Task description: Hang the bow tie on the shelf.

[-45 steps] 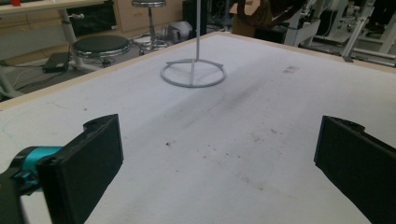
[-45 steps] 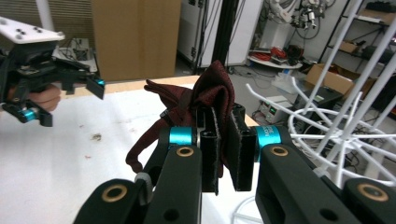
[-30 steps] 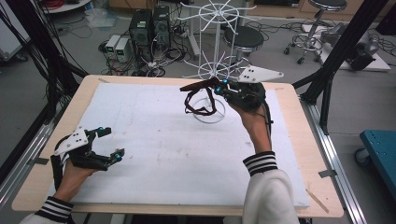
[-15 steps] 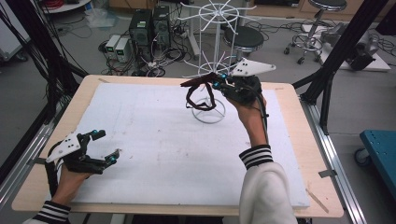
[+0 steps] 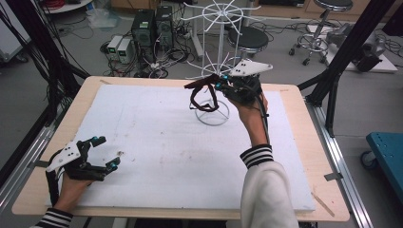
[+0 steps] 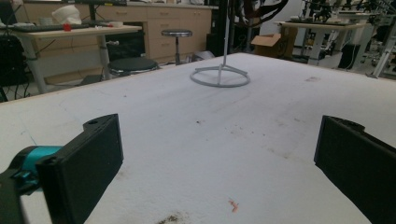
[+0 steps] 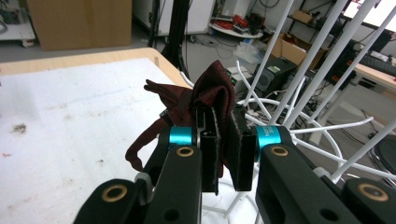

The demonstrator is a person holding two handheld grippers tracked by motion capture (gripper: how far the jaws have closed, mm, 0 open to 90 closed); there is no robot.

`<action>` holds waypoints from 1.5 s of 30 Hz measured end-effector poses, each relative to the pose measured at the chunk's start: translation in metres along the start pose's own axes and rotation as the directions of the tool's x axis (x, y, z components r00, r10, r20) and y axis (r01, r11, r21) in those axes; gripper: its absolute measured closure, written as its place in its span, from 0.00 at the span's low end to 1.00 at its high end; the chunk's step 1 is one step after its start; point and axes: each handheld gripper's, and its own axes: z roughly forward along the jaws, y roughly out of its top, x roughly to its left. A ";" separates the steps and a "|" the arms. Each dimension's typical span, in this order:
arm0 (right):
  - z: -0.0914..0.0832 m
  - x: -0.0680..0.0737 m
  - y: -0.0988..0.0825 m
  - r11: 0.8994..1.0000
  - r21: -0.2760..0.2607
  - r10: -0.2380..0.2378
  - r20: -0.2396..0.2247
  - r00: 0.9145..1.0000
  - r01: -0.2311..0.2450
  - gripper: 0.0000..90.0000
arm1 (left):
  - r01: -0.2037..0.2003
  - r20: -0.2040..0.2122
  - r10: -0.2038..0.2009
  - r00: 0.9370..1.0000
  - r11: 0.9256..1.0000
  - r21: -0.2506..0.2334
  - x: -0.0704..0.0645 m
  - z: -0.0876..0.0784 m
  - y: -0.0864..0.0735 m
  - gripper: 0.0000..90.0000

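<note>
A dark red cloth [image 7: 211, 100] with a thin strap loop is pinched between the jaws of my right gripper [image 7: 225, 140]. In the high view that right gripper [image 5: 219, 84] holds the dark red cloth [image 5: 202, 92] in the air beside the white wire rack [image 5: 223, 42], above the rack's ring base [image 5: 212, 114]. The rack's white arms [image 7: 308, 70] stand just behind the cloth. My left gripper [image 5: 105, 153] rests low at the table's near left, open, with nothing between its jaws. The ring base [image 6: 219, 77] lies far ahead of it.
A white foam sheet [image 5: 157, 142] covers the wooden table [image 5: 297, 102]. Black frame posts [image 5: 349, 52] stand at the right and left. Computers and cables [image 5: 147, 33] and stools [image 5: 249, 38] sit on the floor beyond the far edge.
My right gripper has lifted the cloth a little higher and toward the rack. My left gripper has slid nearer the table's front left corner.
</note>
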 end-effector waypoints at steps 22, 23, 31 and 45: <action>0.002 0.001 -0.001 0.999 0.033 0.033 0.070 0.997 -0.035 0.86 | 0.009 -0.001 -0.009 1.000 1.000 -0.005 -0.001 0.000 -0.007 0.02; 0.002 0.000 -0.002 0.999 0.032 0.036 0.076 0.996 -0.038 0.84 | 0.009 0.000 -0.009 1.000 1.000 -0.005 -0.001 0.000 -0.007 0.02; -0.001 0.001 -0.002 0.998 0.022 0.049 0.106 0.993 -0.052 0.75 | 0.009 0.001 -0.009 1.000 1.000 -0.005 -0.001 0.000 -0.007 0.02; -0.014 0.002 -0.005 0.988 -0.085 0.143 0.154 0.978 -0.132 0.10 | 0.011 -0.004 -0.011 1.000 1.000 -0.004 -0.001 0.000 -0.007 0.02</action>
